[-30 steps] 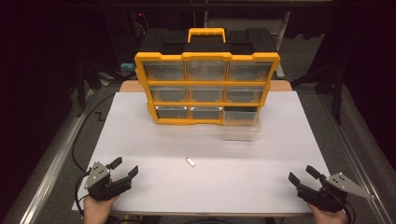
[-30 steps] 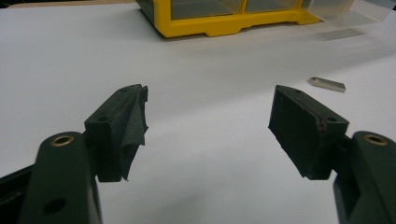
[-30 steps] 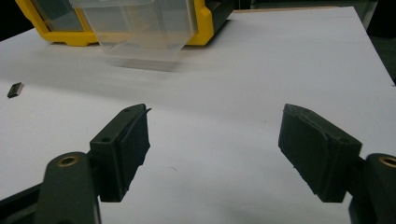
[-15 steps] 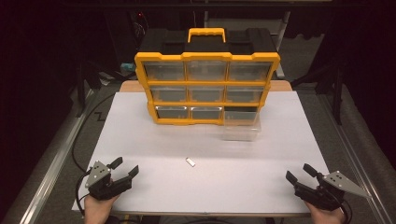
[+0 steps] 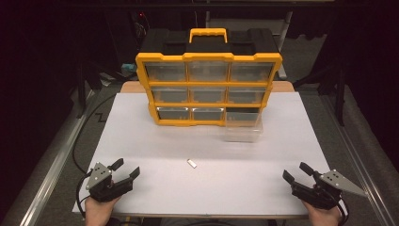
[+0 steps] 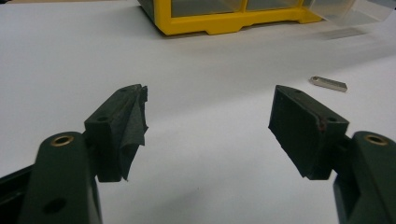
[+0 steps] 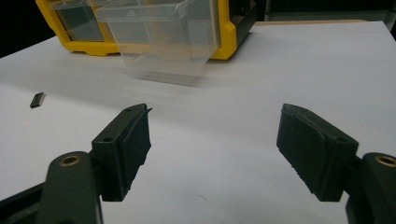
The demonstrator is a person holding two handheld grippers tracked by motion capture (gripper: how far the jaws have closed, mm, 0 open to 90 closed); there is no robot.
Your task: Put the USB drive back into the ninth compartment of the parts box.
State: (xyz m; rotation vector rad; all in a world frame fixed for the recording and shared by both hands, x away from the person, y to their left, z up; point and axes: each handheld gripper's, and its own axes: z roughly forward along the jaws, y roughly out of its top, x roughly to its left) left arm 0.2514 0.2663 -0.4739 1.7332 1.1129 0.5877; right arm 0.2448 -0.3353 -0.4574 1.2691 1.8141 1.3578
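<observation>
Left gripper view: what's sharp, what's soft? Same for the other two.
Left gripper view: black jaws soft, small flat metal piece sharper. Right gripper view: clear plastic drawer blurred, ghosted edges. High view: white table evenly lit, surroundings black, yellow drawer organizer slightly soft.

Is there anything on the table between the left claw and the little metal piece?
No. In the left gripper view, only bare white table lies between the open left claw and the little metal piece. The high view shows the same.

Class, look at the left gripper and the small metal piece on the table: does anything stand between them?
Nothing visible does. Bare white table lies between the open left gripper and the small metal piece.
</observation>
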